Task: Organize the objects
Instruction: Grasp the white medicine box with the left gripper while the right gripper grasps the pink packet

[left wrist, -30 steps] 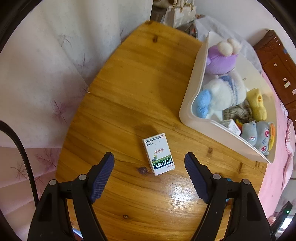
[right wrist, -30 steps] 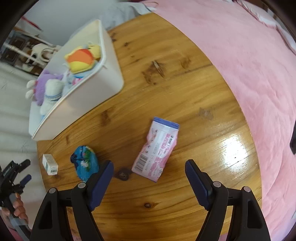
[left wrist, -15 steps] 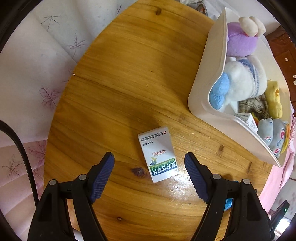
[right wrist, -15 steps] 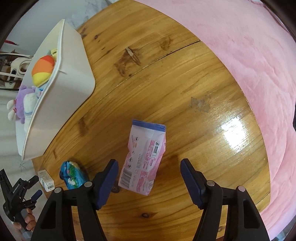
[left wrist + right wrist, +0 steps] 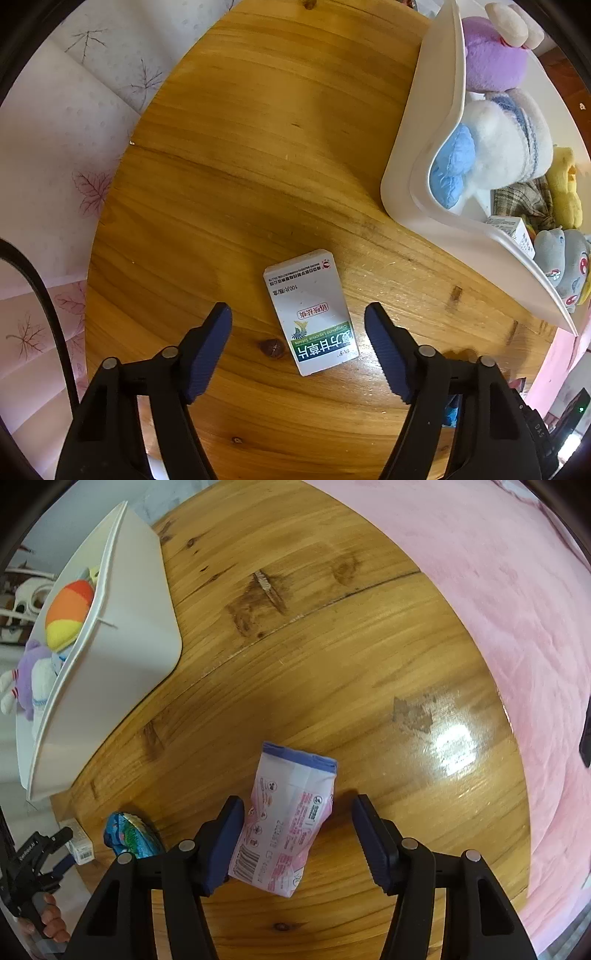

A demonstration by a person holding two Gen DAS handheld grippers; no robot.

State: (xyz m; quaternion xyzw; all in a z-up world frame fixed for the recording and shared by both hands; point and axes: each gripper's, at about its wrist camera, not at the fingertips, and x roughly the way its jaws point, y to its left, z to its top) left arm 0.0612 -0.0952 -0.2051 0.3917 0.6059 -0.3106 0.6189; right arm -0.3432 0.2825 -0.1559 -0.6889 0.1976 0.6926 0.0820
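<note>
Round wooden table [image 5: 258, 147] beside pink bed [image 5: 498, 590], holding white bin [image 5: 436, 155].

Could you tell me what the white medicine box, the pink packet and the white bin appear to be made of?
Medicine box: probably printed card, with crisp folded edges. Pink packet: likely soft plastic film, creased and puffy. White bin: seemingly moulded plastic, smooth matte wall with rounded rim.

white-green box [image 5: 312, 317], pink-purple packet [image 5: 286, 823].
</note>
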